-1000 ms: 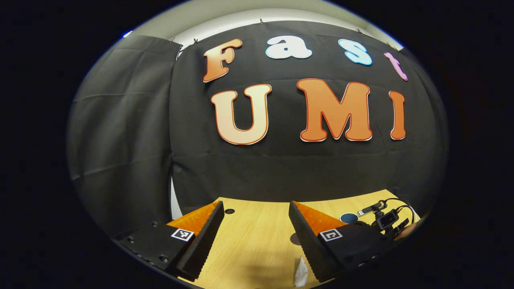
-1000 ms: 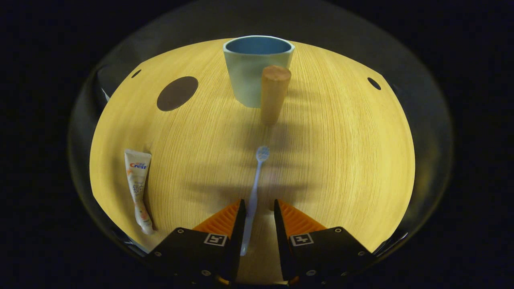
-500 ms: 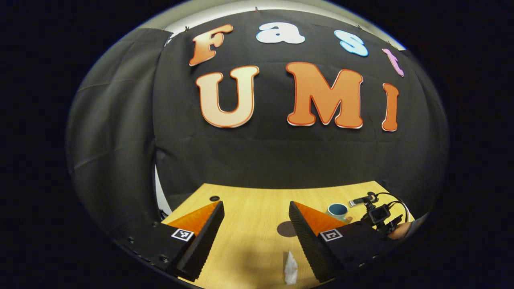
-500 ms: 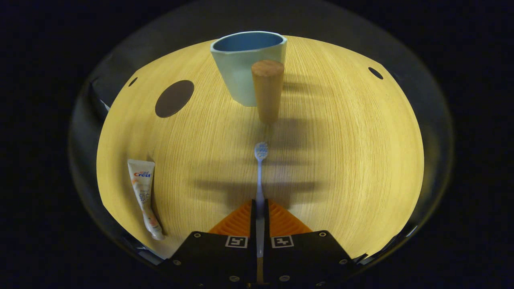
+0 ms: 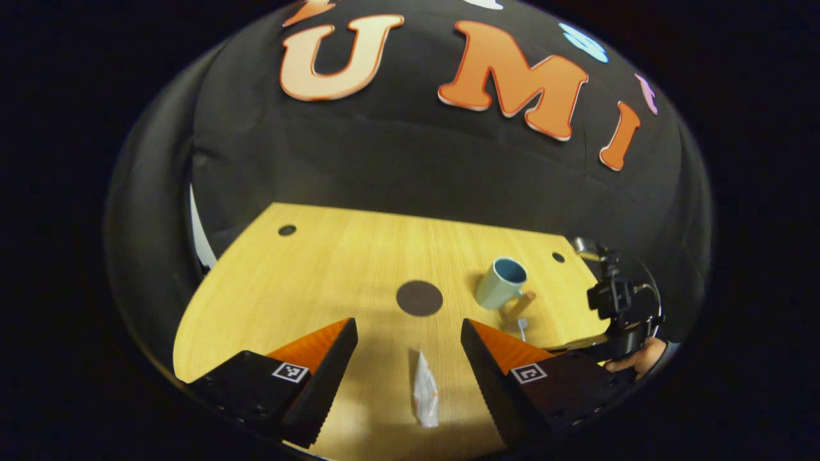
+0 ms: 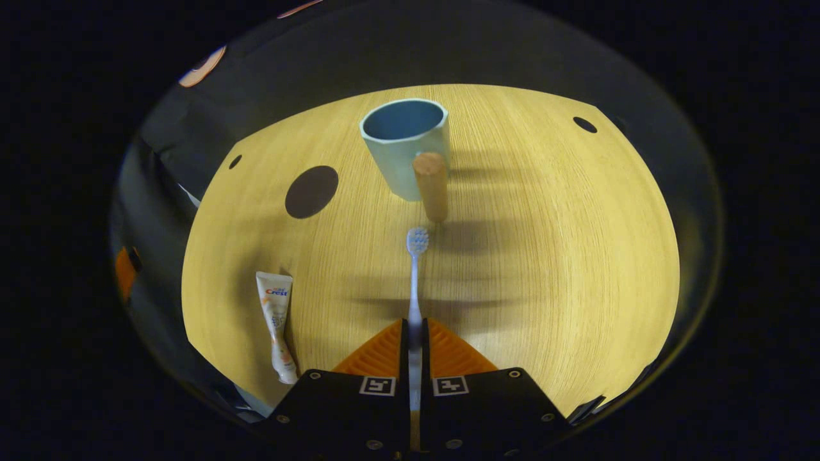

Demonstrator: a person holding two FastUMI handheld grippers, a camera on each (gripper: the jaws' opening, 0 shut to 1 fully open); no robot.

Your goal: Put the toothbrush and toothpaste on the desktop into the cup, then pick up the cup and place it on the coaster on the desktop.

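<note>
In the right gripper view my right gripper is shut on the handle of a pale toothbrush, lifted off the desk with its brush head pointing at the light blue cup, which stands upright with a wooden handle. The toothpaste tube lies flat at the left. The dark round coaster lies left of the cup. In the left gripper view my left gripper hangs open above the toothpaste tube, with the coaster and cup beyond it. The right gripper and a hand show at the right.
The wooden desk has small round holes near its far corners. The black cloth wall closes off the back and left edges of the desk.
The right gripper closed on the toothbrush handle and raised it off the desk. The left gripper tilted down and moved over the toothpaste, staying open.
</note>
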